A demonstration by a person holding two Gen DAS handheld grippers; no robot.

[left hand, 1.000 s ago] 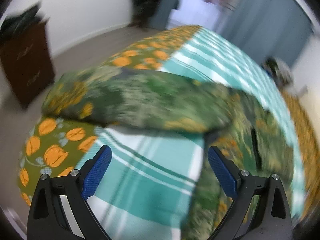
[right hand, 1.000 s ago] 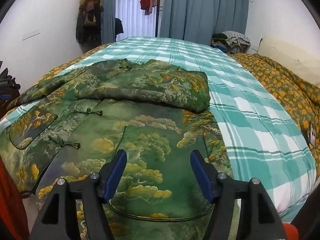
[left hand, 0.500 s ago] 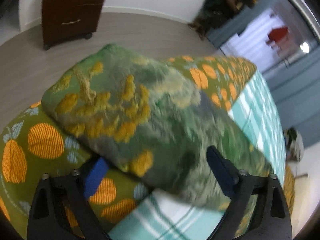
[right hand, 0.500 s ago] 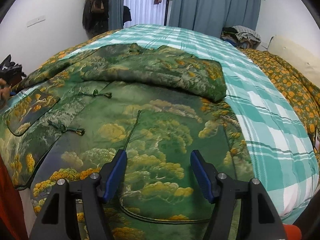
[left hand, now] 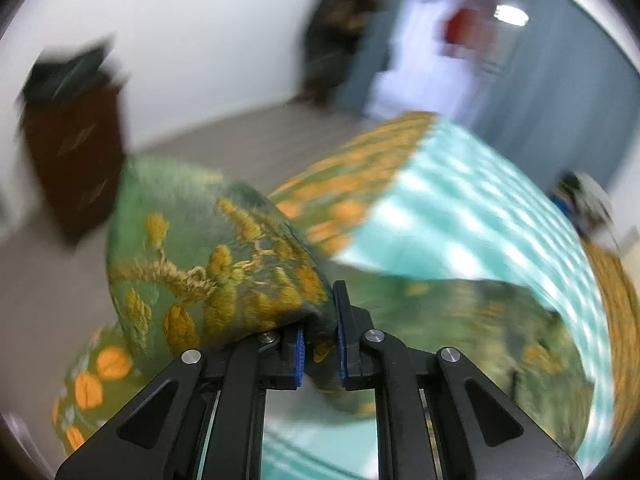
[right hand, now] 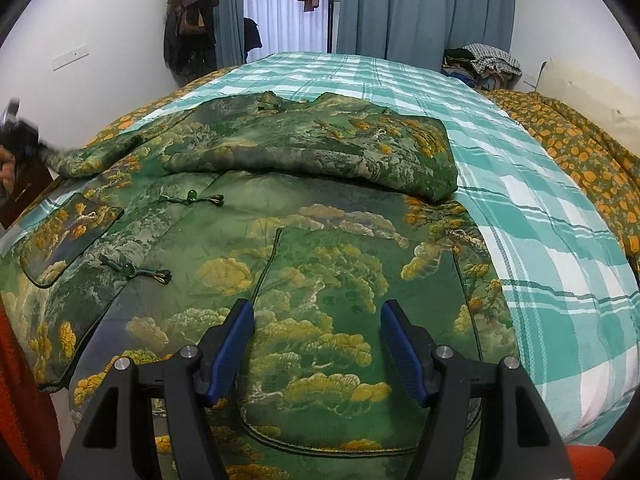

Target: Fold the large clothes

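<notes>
A large green brocade jacket (right hand: 304,240) with gold tree patterns lies spread on the bed, front up, its right sleeve (right hand: 360,148) folded across the chest. My left gripper (left hand: 320,340) is shut on the end of the left sleeve (left hand: 208,256) and holds it lifted off the bed. In the right wrist view that sleeve (right hand: 92,152) stretches to the far left edge. My right gripper (right hand: 316,344) is open and empty, hovering just above the jacket's lower front near the hem.
The bed has a teal plaid cover (right hand: 532,216) and an orange-patterned quilt (right hand: 580,148) at the right. A dark wooden dresser (left hand: 76,160) stands left of the bed. Curtains (right hand: 420,8) and hanging clothes (right hand: 188,24) are at the far wall.
My left gripper has closed on the left sleeve end and lifted it. My right gripper has moved slightly forward and lower over the jacket, still open.
</notes>
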